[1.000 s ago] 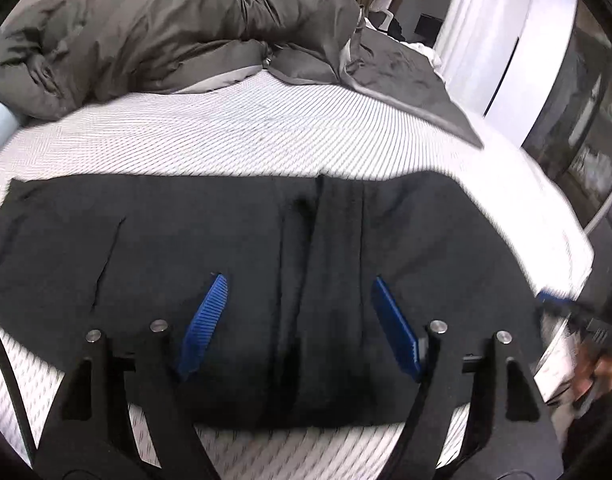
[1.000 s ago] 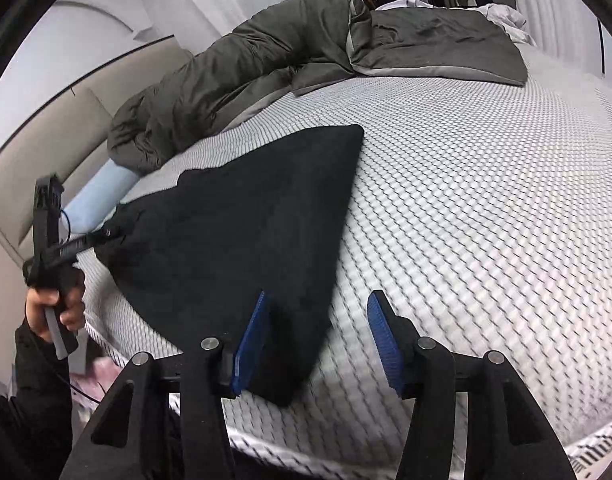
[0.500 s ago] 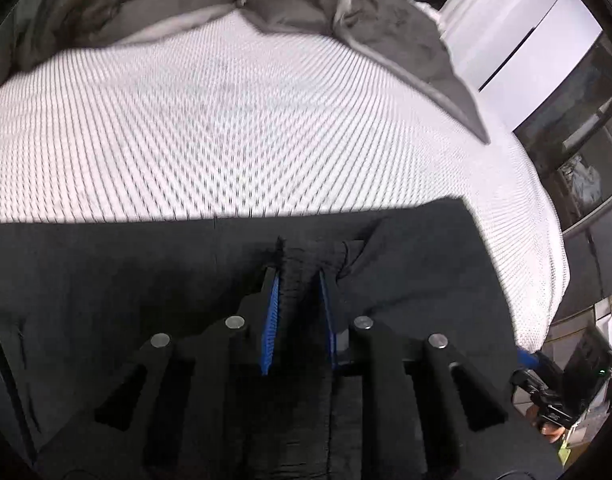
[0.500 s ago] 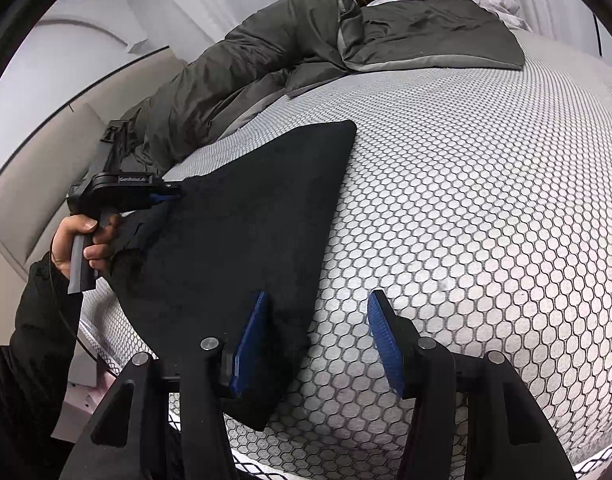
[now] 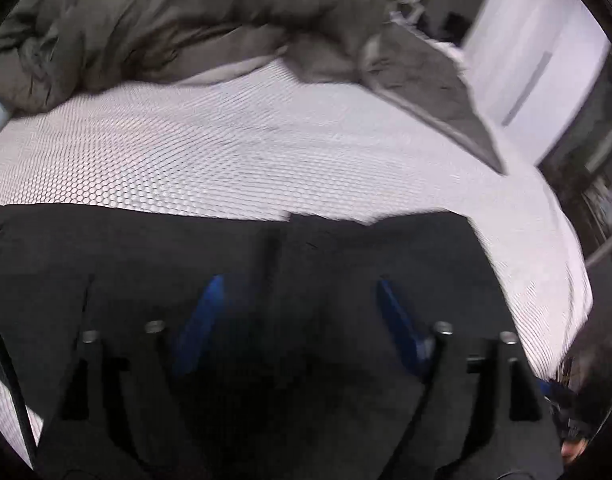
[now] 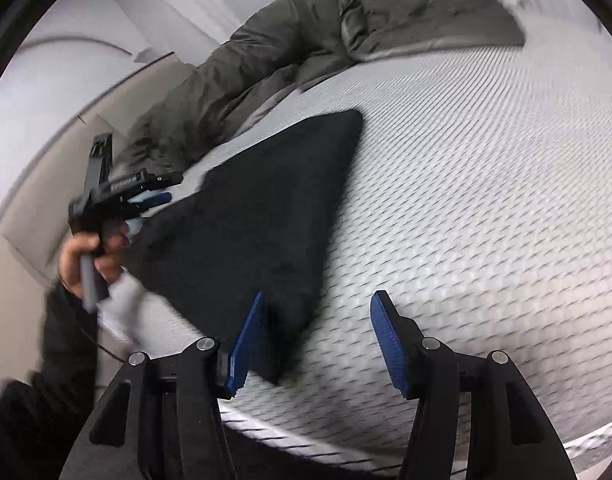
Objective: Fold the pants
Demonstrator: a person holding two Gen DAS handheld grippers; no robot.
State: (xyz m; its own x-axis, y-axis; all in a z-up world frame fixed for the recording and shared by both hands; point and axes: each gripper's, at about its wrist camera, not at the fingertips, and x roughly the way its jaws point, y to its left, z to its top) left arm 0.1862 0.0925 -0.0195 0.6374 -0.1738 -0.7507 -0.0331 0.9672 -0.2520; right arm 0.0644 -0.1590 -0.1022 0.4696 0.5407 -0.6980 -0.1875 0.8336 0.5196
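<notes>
The black pants (image 5: 154,264) lie flat across the white honeycomb mattress (image 5: 226,152), with a fold seam running down their middle. My left gripper (image 5: 298,300) is open and hovers just above the pants, its blue pads either side of the seam. In the right wrist view the pants (image 6: 258,216) form a dark folded shape with a corner near the bed's front edge. My right gripper (image 6: 318,336) is open over that corner, left pad (image 6: 246,344) at the cloth edge. The left gripper (image 6: 146,196) shows there at the pants' far end.
A rumpled grey duvet (image 5: 186,20) lies along the back of the bed, also in the right wrist view (image 6: 306,52). A beige headboard (image 6: 46,184) is at the left. White wardrobe doors (image 5: 538,48) stand at the right. The mattress edge (image 6: 346,440) is close below my right gripper.
My left gripper was shut on the pants' middle fold half a second ago; it has let go, opened and pulled back. My right gripper stays open over the corner.
</notes>
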